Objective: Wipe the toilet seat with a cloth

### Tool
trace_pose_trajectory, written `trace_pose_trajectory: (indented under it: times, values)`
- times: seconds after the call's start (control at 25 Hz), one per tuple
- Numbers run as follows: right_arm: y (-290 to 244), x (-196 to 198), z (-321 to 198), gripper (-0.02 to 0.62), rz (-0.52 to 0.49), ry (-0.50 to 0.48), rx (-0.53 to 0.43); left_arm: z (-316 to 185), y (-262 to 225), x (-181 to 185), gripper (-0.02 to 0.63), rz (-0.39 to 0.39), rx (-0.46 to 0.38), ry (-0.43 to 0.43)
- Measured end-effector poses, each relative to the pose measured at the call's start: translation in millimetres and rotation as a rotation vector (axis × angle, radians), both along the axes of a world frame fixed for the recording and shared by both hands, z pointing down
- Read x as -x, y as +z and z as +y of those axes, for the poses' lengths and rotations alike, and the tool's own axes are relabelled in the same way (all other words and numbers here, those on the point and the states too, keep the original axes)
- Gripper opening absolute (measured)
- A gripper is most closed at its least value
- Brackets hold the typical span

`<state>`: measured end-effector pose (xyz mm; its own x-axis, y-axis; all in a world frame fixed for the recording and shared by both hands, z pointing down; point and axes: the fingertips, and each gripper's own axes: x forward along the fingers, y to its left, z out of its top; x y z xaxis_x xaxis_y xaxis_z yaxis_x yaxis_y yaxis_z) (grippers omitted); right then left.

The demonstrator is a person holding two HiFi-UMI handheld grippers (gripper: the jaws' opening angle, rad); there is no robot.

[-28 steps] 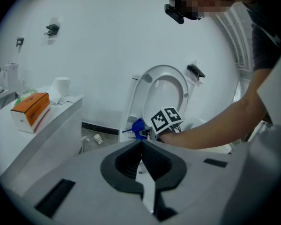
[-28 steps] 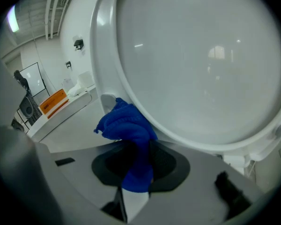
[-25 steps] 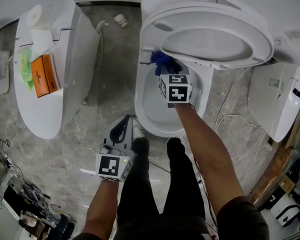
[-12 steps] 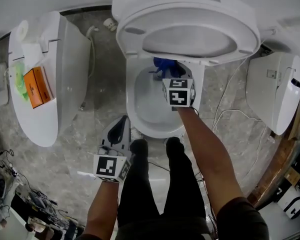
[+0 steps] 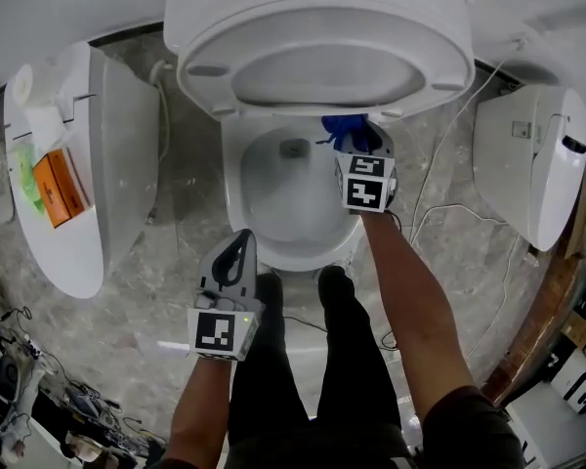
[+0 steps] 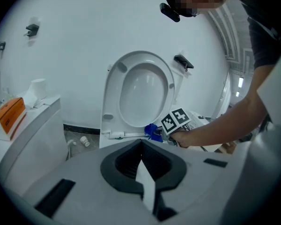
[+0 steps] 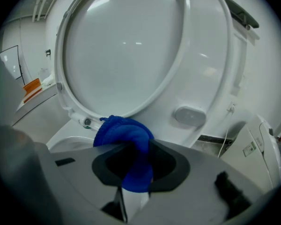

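Person wears black trousers (image 5: 303,379), black shoes (image 5: 272,286), dark short-sleeved top (image 5: 474,428); forearms bare. left grey plastic tongs (image 5: 242,242) w/ black-lined pocket round the jaws; right grey tongs (image 5: 359,145) same build. Ea. carries a white cube (image 5: 221,331) w/ black square markers.

Open bowl (image 5: 264,198) under the raised seat (image 5: 439,62); floor strips (image 5: 188,179) beside it, then left toilet (image 5: 88,213) and right toilet (image 5: 527,164).

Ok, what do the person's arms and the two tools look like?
The left tool and right tool are grey with black lining inside, each carrying a cube with black-and-white square markers. Forearms are bare; a dark short sleeve shows on the right arm.
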<state>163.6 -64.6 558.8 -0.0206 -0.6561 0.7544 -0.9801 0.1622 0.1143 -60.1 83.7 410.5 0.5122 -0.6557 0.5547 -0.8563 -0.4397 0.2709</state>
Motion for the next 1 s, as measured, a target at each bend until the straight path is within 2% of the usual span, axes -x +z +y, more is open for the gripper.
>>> trace_pose_trajectory:
  times: [0.2,0.4,0.76,1.0]
  values:
    - [-12.1,-17.4,2.9,0.091,0.018,0.009,-0.024,1.7,1.2,-17.2,0.009,-0.004,0.006,0.023]
    - [-31.8,-34.2,3.0,0.091,0.046,0.008,-0.087,-3.4,-13.6,-25.9,0.009,0.022,-0.008,0.004]
    - [-67.5,-42.6,8.6,0.091,0.113,-0.060,-0.188,3.5,-14.0,-39.4,0.009,0.012,-0.018,0.033]
    - [-103.6,-55.7,0.6,0.091,0.113,-0.035,-0.273,14.3,-14.3,-43.8,0.009,0.024,-0.007,0.036]
